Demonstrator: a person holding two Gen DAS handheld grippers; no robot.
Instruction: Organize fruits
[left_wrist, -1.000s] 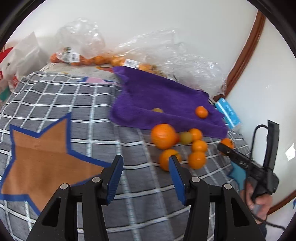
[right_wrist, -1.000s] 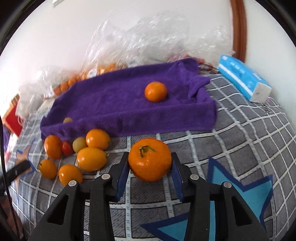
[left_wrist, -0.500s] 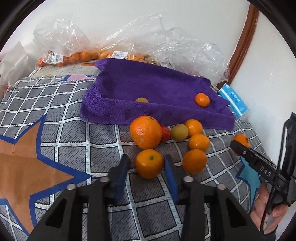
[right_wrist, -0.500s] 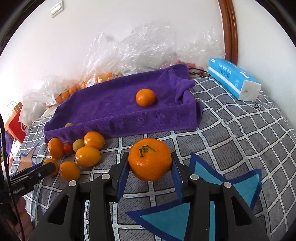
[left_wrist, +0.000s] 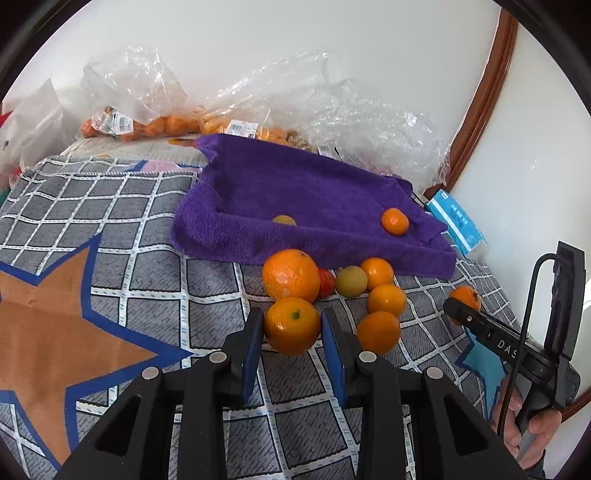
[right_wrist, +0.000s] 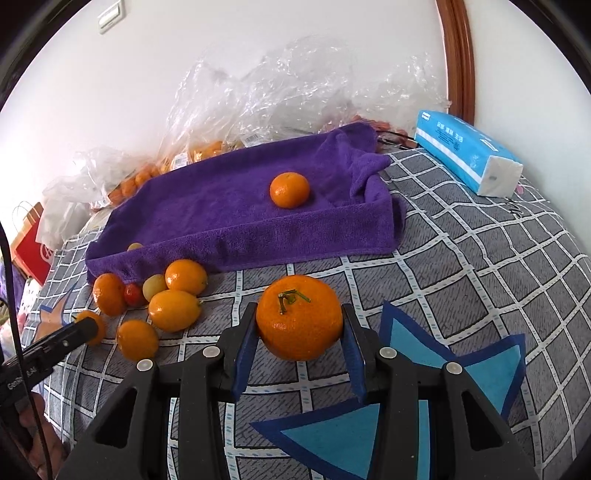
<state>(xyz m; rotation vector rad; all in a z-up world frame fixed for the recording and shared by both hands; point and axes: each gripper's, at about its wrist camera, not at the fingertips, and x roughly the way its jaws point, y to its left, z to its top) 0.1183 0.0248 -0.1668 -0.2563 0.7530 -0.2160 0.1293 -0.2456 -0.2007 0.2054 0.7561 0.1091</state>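
bed (left_wrist: 140, 229): grey checked cover with stars
towel (left_wrist: 295, 192): purple, at the back
loose fruit (left_wrist: 376, 299): just in front of the towel
tissue pack (right_wrist: 469, 155): right of the towel
bags (left_wrist: 332, 110): by the wall

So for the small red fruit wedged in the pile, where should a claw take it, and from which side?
From above, across its exposed top. The red fruit sits low, pressed between the big orange and the yellow-green fruit, with the purple towel close behind, so side approaches look blocked; nudging a neighbour aside first may help.
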